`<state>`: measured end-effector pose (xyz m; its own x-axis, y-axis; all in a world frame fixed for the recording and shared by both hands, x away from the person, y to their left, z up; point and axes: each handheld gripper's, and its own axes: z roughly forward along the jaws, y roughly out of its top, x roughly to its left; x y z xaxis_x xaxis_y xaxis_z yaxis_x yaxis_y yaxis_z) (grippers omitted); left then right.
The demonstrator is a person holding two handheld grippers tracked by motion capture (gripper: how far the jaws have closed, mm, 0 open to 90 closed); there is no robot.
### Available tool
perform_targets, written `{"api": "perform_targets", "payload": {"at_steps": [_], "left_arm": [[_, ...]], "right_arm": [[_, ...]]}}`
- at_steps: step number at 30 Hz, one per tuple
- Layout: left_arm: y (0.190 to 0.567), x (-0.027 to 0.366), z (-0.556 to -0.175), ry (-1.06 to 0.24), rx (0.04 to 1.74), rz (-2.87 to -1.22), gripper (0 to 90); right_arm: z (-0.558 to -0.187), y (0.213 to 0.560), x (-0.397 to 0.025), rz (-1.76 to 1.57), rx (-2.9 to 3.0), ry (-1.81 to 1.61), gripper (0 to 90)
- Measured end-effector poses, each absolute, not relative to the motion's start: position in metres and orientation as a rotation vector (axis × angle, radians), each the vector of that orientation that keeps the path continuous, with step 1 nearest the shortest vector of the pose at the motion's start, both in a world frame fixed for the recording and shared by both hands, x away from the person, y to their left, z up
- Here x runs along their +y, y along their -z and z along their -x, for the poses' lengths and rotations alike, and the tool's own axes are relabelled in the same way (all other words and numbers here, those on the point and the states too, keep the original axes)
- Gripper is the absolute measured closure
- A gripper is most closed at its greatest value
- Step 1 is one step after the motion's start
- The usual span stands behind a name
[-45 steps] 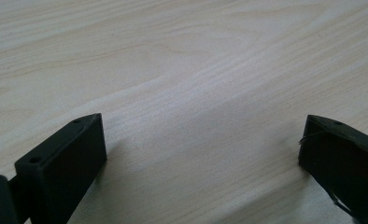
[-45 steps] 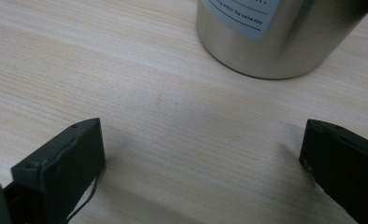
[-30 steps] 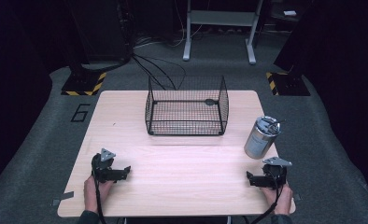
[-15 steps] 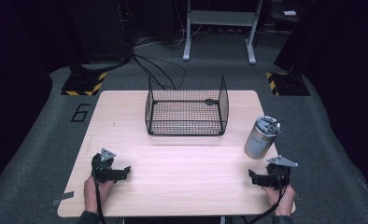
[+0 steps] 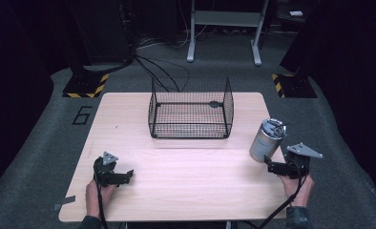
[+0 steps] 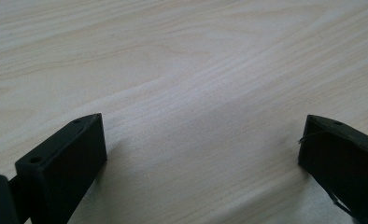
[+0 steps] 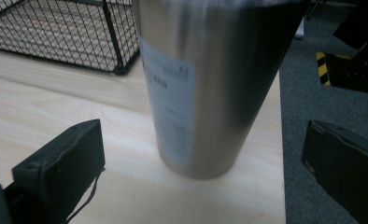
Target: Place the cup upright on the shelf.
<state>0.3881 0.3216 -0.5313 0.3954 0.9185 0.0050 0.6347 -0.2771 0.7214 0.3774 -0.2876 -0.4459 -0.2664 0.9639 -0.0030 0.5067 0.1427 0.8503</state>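
Wooden table (image 5: 186, 191): basket (image 5: 191, 114), tumbler (image 5: 267, 140)

A pale wooden counter (image 5: 186, 176) stands on grey carpet. Toward its far edge, about midway across, sits a black wire basket (image 5: 191, 114), open at the top. Near the right edge a steel tumbler (image 5: 266, 140) stands upright, well apart from the basket. Just beside it, on the near side, the right gripper (image 5: 270, 166) is held by a hand (image 5: 298, 188) and points at the tumbler's base without touching it, as far as can be told. At the near left corner the left gripper (image 5: 128, 174) rests low over bare wood, held by the other hand (image 5: 96, 196), pointing right. How wide either gripper's jaws stand is too small to tell.
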Motion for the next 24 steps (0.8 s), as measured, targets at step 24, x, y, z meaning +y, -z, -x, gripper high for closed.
{"api": "perform_targets", "payload": {"at_steps": [24], "left_arm": [[0.531, 0.322, -0.388, -0.568, 1.324, -2.016, 0.8]], "right_arm": [[-0.433, 0.435, -0.285, -1.337, 1.801, -1.163, 0.0]]}}
